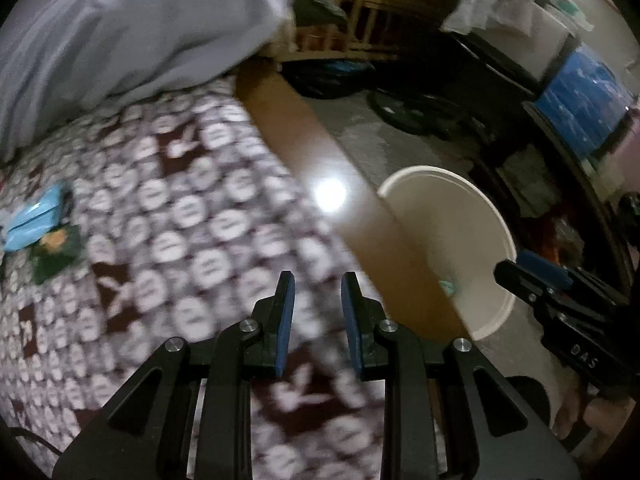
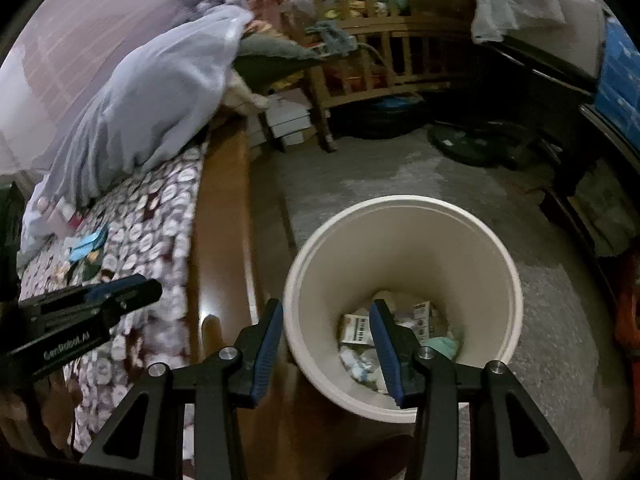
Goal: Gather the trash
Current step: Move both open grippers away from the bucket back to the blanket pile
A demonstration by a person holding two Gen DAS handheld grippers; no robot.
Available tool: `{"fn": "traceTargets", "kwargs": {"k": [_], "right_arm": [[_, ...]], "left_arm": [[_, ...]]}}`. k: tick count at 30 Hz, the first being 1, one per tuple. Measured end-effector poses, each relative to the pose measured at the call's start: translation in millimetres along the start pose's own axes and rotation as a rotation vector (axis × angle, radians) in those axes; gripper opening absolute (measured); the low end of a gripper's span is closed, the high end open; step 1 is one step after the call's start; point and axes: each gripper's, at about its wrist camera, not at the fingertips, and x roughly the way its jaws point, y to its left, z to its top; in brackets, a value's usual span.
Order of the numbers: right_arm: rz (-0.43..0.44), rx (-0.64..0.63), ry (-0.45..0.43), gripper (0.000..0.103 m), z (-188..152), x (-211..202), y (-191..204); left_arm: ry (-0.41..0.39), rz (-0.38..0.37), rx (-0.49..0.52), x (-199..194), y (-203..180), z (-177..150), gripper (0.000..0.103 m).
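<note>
My left gripper (image 1: 319, 280) is open and empty above the patterned bedsheet (image 1: 180, 208). Far to its left on the sheet lie a light blue packet (image 1: 28, 220) and a green wrapper (image 1: 54, 258). The same blue packet (image 2: 86, 244) shows small in the right wrist view. My right gripper (image 2: 326, 308) is open with nothing in it, over the near left rim of the white bucket (image 2: 400, 248). The bucket (image 1: 452, 216) stands on the floor beside the bed. It holds small cartons (image 2: 356, 328), crumpled white scraps and a teal piece (image 2: 442, 346).
A grey blanket (image 2: 152, 92) is heaped at the head of the bed. The wooden bed rail (image 2: 218, 240) runs between the sheet and the bucket. A wooden slatted frame (image 2: 380, 40), a floor fan (image 2: 472, 144) and a blue crate (image 1: 580, 96) stand beyond the concrete floor.
</note>
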Motion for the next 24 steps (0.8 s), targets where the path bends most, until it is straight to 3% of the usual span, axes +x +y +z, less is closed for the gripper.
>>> {"fn": "traceTargets", "kwargs": {"k": [6, 11, 24], "right_arm": [[0.024, -0.059, 0.008, 0.044, 2.7, 5.0, 35.8], [0.06, -0.114, 0.02, 0.053, 3.2, 13.1, 73.3], [0.177, -0.302, 0.075, 0.057, -0.6, 47.2, 180.2]], "left_arm": [[-0.019, 0.045, -0.068, -14.1, 40.6, -10.5, 0.022], [-0.041, 0.087, -0.116, -25.4, 72.3, -19.0, 0.036], [-0.039, 0.219, -0.286, -59.8, 197.7, -64.4, 0.038]]}}
